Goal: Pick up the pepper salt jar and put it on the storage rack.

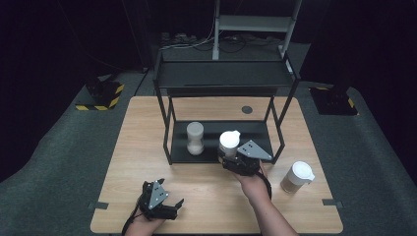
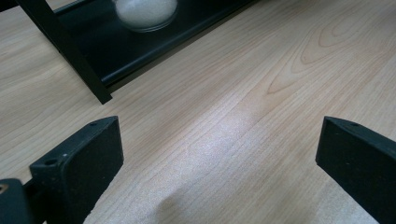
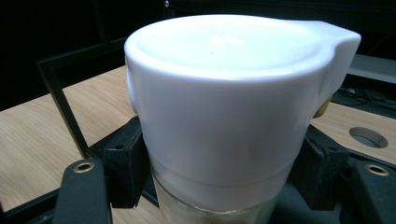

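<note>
Your right gripper [image 1: 235, 158] clamps the white-lidded jar [image 1: 228, 143] at the rack [image 1: 223, 73]; your left gripper [image 1: 173, 205] rests open on the table [image 1: 137, 147].

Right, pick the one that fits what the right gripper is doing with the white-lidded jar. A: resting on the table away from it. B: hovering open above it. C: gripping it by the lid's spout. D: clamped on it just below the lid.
D: in the right gripper view the right gripper has its jaws pressed against both sides of the white-lidded jar, just under the lid.

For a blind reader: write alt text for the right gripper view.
A white-lidded jar is clamped between the right gripper's two black jaws. Behind it are a wooden table and a black shelf frame.
</note>
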`<state>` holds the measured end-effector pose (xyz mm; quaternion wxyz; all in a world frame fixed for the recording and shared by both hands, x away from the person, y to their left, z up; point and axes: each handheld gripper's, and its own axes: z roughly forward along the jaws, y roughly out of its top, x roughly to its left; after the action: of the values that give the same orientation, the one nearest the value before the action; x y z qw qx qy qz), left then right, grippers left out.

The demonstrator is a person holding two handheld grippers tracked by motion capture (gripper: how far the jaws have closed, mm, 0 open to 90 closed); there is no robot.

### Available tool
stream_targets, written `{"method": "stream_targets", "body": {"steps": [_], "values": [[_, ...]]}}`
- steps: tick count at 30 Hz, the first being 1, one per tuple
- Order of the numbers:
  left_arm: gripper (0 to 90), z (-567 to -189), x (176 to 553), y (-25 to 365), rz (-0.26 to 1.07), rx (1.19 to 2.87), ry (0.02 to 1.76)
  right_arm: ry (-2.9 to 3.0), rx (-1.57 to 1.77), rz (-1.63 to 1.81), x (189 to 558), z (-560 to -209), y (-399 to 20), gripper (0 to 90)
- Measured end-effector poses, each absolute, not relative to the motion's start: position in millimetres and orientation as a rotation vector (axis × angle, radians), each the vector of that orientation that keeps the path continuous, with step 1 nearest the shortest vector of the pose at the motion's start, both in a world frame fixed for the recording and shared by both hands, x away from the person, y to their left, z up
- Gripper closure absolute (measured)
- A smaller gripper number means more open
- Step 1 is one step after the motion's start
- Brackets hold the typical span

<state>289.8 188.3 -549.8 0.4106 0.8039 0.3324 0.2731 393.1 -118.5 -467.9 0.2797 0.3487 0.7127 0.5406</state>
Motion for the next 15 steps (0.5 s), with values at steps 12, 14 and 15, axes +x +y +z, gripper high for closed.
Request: {"method": "stream_targets", "body": {"steps": [12,14,15], "values": [[1.1,-550,290,189,0.681,2.016,0.840,1.910,0.954,1.439,403,-473,-113,30.3],[1.1,-550,290,189,0.679,2.016,0.840,1.910,0.954,1.439,404,-474,-112,30.3],[1.1,-550,290,189,0.677,2.015,0.840,1.910,0.952,1.439,406,-475,-111,30.3]]}}
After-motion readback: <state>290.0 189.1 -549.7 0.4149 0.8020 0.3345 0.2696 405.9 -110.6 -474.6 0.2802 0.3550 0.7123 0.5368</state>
